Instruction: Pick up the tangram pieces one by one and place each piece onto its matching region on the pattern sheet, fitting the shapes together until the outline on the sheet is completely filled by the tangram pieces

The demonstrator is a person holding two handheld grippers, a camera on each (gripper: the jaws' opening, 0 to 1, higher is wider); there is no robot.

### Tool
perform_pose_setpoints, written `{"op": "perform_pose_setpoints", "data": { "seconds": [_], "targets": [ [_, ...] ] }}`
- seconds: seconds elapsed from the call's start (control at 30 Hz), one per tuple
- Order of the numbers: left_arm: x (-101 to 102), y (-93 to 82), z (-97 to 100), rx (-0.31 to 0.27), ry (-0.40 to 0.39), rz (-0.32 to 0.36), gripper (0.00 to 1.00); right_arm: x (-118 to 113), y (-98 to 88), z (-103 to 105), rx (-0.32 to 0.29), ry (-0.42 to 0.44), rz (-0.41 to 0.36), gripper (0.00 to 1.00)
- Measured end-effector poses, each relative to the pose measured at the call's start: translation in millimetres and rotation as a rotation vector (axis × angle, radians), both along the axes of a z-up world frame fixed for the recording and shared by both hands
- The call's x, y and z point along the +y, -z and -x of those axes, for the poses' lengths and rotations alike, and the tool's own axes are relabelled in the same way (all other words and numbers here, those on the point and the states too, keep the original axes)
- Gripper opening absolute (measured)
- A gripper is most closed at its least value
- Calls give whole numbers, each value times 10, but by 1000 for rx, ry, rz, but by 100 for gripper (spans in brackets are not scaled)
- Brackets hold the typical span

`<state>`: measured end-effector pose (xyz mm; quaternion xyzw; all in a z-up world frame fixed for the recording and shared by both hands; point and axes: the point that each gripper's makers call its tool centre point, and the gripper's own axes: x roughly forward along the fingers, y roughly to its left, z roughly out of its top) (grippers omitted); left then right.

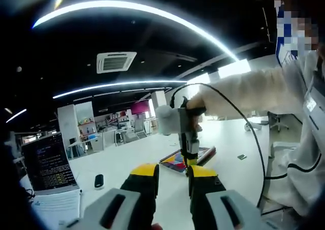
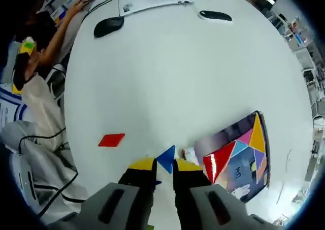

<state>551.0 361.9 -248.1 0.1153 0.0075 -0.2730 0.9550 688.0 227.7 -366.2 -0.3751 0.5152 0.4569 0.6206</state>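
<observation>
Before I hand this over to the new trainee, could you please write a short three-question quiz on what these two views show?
1. True or false: the right gripper holds a blue triangle between its jaws.
2. What colour is the loose parallelogram lying on the white table?
A) green B) red C) purple
3. Fill in: in the left gripper view, the left gripper stands with its jaws ____ and nothing between them.

Key: 1 true; 2 B; 3 apart.
</observation>
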Motion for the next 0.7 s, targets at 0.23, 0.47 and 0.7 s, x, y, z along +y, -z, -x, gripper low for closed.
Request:
{"op": "perform_pose_setpoints", "data": {
  "seconds": [0.23,0.47,0.7],
  "targets": [
    [28,-10,-3,-1,-5,5,25,-254,-179,-448,-56,152,-3,15],
    [31,-5,-15,3,-5,4,25,-374,-95,-682,-69,273,-15,15],
    [54,-13,-24,3,-11,10,25,-263,52,-840,0,559,-78,15]
  ]
}}
